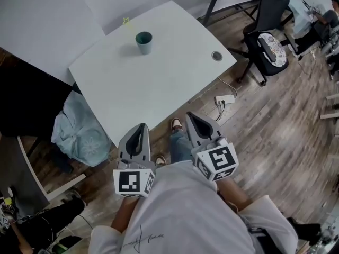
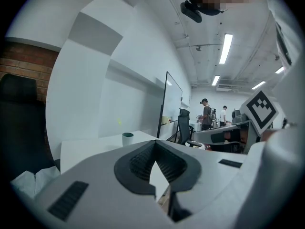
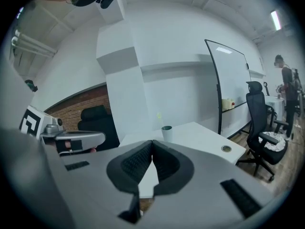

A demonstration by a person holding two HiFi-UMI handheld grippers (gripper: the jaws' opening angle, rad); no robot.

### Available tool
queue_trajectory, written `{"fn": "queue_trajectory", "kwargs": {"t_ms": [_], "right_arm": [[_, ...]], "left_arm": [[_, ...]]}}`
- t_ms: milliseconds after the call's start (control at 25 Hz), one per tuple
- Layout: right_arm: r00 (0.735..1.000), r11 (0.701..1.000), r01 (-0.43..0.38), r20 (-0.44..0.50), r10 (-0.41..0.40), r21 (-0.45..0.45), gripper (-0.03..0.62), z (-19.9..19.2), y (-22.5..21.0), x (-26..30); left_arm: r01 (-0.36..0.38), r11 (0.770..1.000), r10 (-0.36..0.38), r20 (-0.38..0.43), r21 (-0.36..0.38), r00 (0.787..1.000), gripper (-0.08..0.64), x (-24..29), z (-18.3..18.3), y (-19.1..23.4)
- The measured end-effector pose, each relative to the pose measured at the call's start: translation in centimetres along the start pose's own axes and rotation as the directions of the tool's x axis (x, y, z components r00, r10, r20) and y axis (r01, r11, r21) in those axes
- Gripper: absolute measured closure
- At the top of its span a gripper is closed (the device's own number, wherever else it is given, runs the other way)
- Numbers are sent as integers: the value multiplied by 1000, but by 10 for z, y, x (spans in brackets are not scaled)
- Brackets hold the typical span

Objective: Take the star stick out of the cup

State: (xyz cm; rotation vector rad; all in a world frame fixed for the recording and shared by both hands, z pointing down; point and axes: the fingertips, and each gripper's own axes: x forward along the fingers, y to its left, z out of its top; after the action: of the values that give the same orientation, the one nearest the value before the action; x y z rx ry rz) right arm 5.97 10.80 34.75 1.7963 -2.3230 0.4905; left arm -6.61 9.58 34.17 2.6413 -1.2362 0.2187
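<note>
Head view: a teal cup [image 1: 143, 41] stands upright on the far part of the white table [image 1: 159, 89], with the yellow star stick [image 1: 127, 23] in it, leaning toward the far-left edge. A round cable grommet [image 1: 216, 56] sits near the table's right corner. The left gripper [image 1: 142, 127] and right gripper [image 1: 190, 116] hang side by side at the near edge, close to the person's body — both well apart from the cup. A black office chair [image 1: 267, 36] stands to the right on the wood floor.

Left gripper view: jaws pressed together at the tips, nothing between them. The cup [image 2: 127, 138] shows beyond, on the table; the stick is only a faint yellow mark [image 2: 119, 123] above it.

Right gripper view: jaws likewise closed and empty. The cup [image 3: 167, 133] stands ahead, slightly right of the jaw line — the star stick [image 3: 159, 115] rises from it.
</note>
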Motion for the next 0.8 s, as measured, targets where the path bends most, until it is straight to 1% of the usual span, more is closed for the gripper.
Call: {"fn": "queue_trajectory", "kwargs": {"t_ms": [200, 280, 440, 600, 800], "right_arm": [[999, 999, -33, -36, 32, -18, 584, 11, -36, 41], [997, 998, -61, -46, 60, -19, 584, 14, -46, 54], [990, 991, -129, -53, 127, -24, 584, 23, -64, 77], [980, 981, -193, -59, 191, -35, 584, 31, -77, 101], [959, 960, -278, -67, 274, -45, 584, 36, -88, 118]], "left_arm": [[-46, 998, 45, -25, -37, 999, 557, 46, 8, 9], [-65, 996, 63, -33, -53, 997, 557, 59, 12, 12], [-112, 992, 110, -34, -62, 993, 557, 85, 18, 12], [-146, 986, 145, -22, -76, 989, 557, 108, 25, 15], [-189, 979, 190, -1, -82, 982, 557, 129, 35, 13]]}}
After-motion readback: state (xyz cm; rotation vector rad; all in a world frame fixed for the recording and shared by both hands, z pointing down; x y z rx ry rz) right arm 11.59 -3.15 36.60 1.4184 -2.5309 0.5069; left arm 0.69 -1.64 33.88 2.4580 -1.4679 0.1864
